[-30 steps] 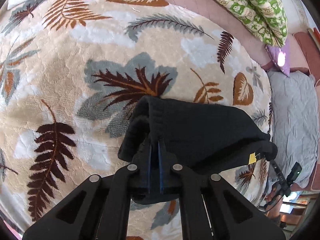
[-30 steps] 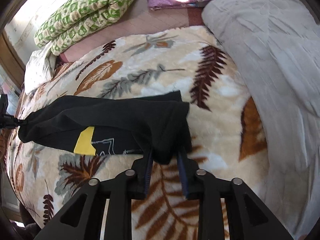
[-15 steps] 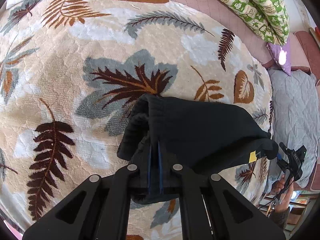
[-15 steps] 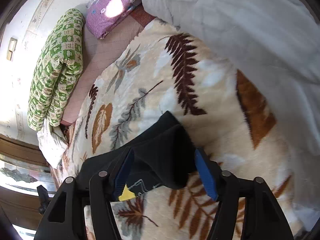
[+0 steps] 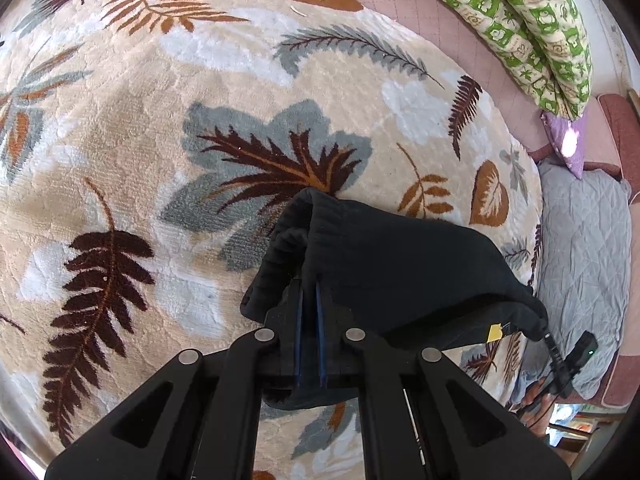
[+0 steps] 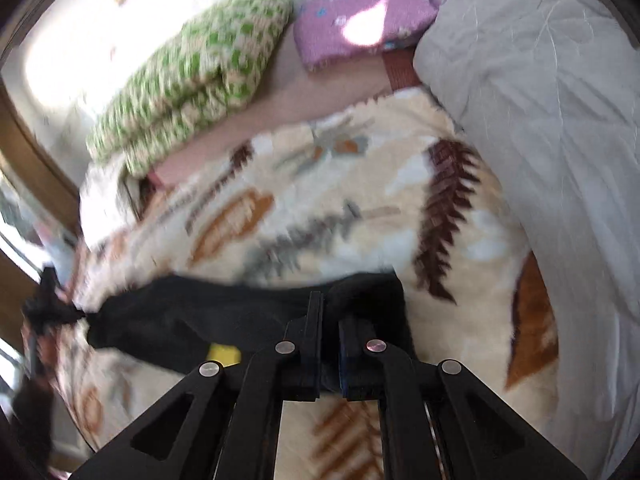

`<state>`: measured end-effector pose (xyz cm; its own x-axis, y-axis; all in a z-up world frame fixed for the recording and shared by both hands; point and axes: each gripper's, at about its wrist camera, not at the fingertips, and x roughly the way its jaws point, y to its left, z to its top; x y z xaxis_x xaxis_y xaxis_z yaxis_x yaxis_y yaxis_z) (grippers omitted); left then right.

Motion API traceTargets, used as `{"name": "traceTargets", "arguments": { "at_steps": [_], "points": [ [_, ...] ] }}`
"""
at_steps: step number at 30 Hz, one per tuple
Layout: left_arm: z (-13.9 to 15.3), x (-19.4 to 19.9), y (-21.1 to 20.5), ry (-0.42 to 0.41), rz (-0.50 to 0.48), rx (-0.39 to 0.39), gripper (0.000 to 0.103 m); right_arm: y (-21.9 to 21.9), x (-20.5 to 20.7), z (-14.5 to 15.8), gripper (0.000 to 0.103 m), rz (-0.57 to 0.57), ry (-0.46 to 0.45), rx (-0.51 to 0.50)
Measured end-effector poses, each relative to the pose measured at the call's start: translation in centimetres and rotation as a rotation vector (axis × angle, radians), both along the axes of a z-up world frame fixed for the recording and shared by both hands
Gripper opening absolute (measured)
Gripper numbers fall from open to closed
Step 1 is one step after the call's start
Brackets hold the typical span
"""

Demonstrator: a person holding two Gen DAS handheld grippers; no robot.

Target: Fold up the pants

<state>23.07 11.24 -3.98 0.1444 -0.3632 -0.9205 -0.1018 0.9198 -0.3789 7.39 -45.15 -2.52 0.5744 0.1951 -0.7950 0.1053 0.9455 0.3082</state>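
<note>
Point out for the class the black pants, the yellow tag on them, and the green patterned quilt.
black pants [image 5: 400,264]: left wrist view, on the broad lifted fabric.
yellow tag [image 5: 496,333]: left wrist view, on its middle.
green patterned quilt [image 6: 200,80]: right wrist view, on the upper fold.

The pants lie on the leaf-patterned blanket, stretched between the left gripper at one end and the right gripper at the other. Behind the blanket a folded quilt rests on the mattress, a small pillow just beside it. A quilted cover lies along the blanket's right edge.
</note>
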Motion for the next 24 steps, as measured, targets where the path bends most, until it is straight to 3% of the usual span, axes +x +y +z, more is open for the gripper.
{"name": "traceTargets", "arguments": {
  "at_steps": [6, 9, 12, 14, 16, 21, 22, 23, 24],
  "points": [
    [-0.2, 0.0, -0.1, 0.02, -0.021, 0.027, 0.004, -0.8, -3.8, -2.0, 0.009, -0.021, 0.064, -0.034],
    [-0.6, 0.0, -0.3, 0.036, -0.037, 0.034, 0.004, -1.7, -4.7, -2.6, 0.026, -0.055, 0.115, -0.033],
    [-0.7, 0.0, -0.6, 0.046, -0.064, 0.041, 0.005, -3.1, -5.0, -1.1, 0.031, -0.12, 0.057, 0.065],
    [-0.8, 0.0, -0.8, 0.049, -0.073, 0.052, 0.005, -3.4, -4.4, -0.4, 0.055, -0.159, 0.025, 0.086],
    [-0.9, 0.1, -0.8, 0.053, -0.071, 0.043, 0.005, -3.3, -3.2, -0.2, 0.058, -0.183, 0.022, 0.077],
    [-0.8, 0.2, -0.4, 0.046, -0.062, -0.003, 0.005, -1.8, 0.3, -1.2, 0.053, -0.173, 0.093, 0.04],
    [-0.8, 0.2, -0.2, 0.04, -0.057, -0.018, 0.005, -1.3, 0.6, -1.2, 0.039, -0.162, 0.093, 0.024],
    [-0.6, 0.3, 0.0, 0.029, -0.048, -0.029, 0.005, -0.9, 0.9, -1.1, 0.015, -0.152, 0.094, 0.0],
    [-0.4, 0.2, 0.1, 0.01, -0.033, -0.028, 0.005, -0.4, 1.3, -1.0, 0.006, -0.136, 0.104, -0.026]
  ]
}}
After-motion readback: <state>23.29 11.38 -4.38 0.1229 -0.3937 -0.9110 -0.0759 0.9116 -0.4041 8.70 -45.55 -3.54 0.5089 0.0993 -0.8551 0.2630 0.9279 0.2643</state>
